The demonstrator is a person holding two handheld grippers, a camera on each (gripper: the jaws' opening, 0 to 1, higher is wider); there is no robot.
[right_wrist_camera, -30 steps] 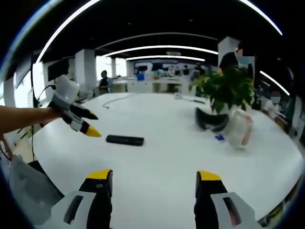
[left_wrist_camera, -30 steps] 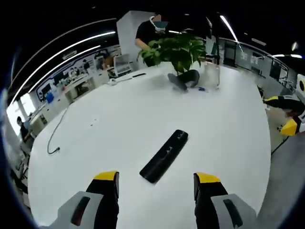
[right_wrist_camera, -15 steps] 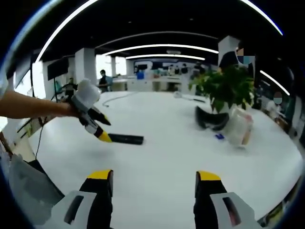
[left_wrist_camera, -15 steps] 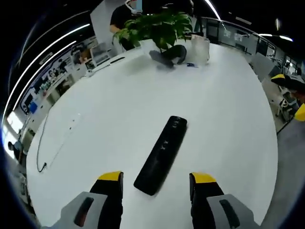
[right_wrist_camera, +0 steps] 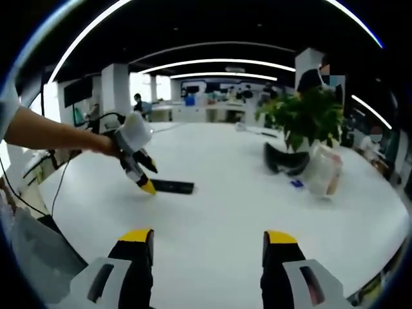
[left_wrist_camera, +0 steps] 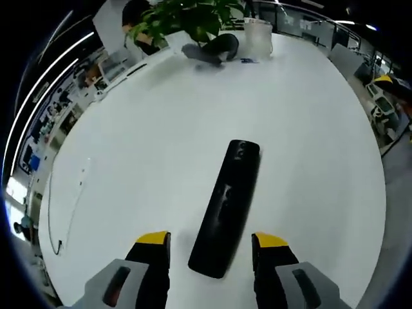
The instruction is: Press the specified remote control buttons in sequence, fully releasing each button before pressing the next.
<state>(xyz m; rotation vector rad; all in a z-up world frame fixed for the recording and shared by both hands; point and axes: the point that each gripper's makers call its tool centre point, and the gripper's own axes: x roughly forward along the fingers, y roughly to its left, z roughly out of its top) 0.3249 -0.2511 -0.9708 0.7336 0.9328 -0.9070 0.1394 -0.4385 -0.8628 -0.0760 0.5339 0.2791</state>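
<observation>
one black remote [left_wrist_camera: 228, 206] lies on the white bench [left_wrist_camera: 309, 161] between the parted left tongs [left_wrist_camera: 210, 239], its buttons indistinct; right tongs [right_wrist_camera: 208, 238] also parted.

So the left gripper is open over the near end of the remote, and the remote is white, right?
Not quite: the remote is black, as the left gripper view shows, lying on the white table. The rest holds: the left gripper is open, jaws either side of its near end.
</observation>
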